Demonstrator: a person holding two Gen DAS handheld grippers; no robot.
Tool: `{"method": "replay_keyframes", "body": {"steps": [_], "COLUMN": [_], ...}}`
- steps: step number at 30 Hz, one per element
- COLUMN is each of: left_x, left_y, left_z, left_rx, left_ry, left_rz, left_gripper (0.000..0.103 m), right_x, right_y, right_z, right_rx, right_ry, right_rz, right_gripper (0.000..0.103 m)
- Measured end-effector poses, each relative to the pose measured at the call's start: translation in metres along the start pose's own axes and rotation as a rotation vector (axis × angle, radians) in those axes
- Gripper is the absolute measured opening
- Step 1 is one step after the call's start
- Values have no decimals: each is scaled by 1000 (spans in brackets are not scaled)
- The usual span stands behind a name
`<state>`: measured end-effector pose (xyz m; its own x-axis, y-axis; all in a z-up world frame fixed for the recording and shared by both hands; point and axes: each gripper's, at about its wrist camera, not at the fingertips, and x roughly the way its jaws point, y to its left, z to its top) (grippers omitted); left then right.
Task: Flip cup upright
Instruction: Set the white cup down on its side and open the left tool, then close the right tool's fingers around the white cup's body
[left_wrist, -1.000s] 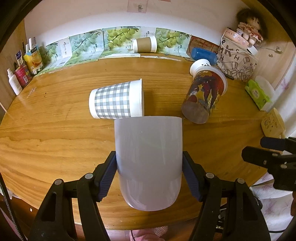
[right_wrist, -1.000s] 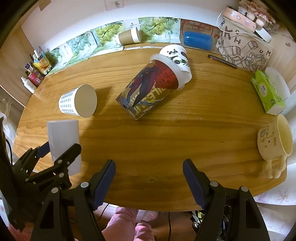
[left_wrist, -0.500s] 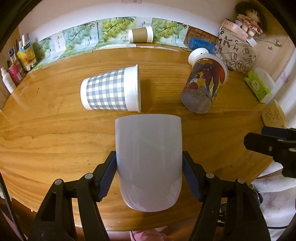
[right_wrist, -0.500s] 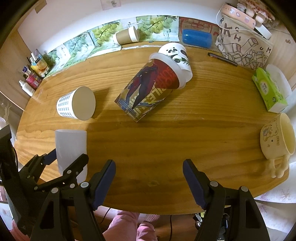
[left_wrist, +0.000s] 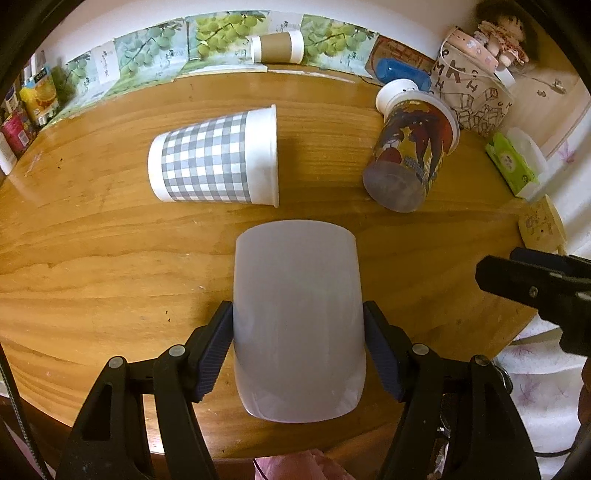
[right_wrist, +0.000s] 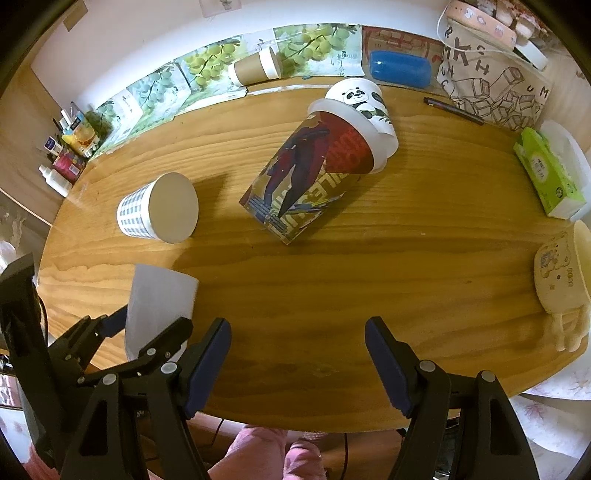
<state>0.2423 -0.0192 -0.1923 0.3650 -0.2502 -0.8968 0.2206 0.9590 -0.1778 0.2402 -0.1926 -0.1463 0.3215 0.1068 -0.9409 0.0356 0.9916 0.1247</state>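
My left gripper (left_wrist: 299, 332) is shut on a plain white cup (left_wrist: 297, 317) and holds it over the near edge of the wooden table (left_wrist: 110, 258). In the right wrist view the white cup (right_wrist: 159, 299) shows at lower left, tilted, between the left gripper's fingers (right_wrist: 162, 343). My right gripper (right_wrist: 297, 354) is open and empty above the table's near edge. Its dark body shows at the right of the left wrist view (left_wrist: 535, 284).
A grey checked cup (left_wrist: 214, 162) lies on its side mid-table. A colourful printed cup (right_wrist: 306, 177) lies tilted against a panda cup (right_wrist: 360, 99). A cream mug (right_wrist: 561, 273), green tissue pack (right_wrist: 550, 177), brown paper cup (right_wrist: 255, 68), bag and bottles ring the table.
My left gripper has carried the white cup forward and a little right toward the table's middle. The right gripper has stayed open and nearly still.
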Motion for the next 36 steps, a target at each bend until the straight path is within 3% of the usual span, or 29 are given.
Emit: {"method": "replay_keyframes", "body": {"steps": [3, 10, 27, 36], "left_x": [-4, -16, -50, -55], "left_y": [0, 4, 45, 66], "left_z": [1, 5, -1, -7], "left_rx": [9, 15, -59, -116], "left_ry": [-7, -27, -27, 4], "left_rz": [-20, -52, -4, 26], "left_gripper": [82, 82, 82, 82], "right_x": [2, 4, 34, 52], "right_y": [1, 8, 40, 60], "right_z": [2, 9, 23, 24], "right_rx": [15, 48, 142, 149], "right_ry": [6, 15, 129, 216], "right_rz": [25, 91, 316, 358], "right_gripper": [76, 76, 76, 76]}}
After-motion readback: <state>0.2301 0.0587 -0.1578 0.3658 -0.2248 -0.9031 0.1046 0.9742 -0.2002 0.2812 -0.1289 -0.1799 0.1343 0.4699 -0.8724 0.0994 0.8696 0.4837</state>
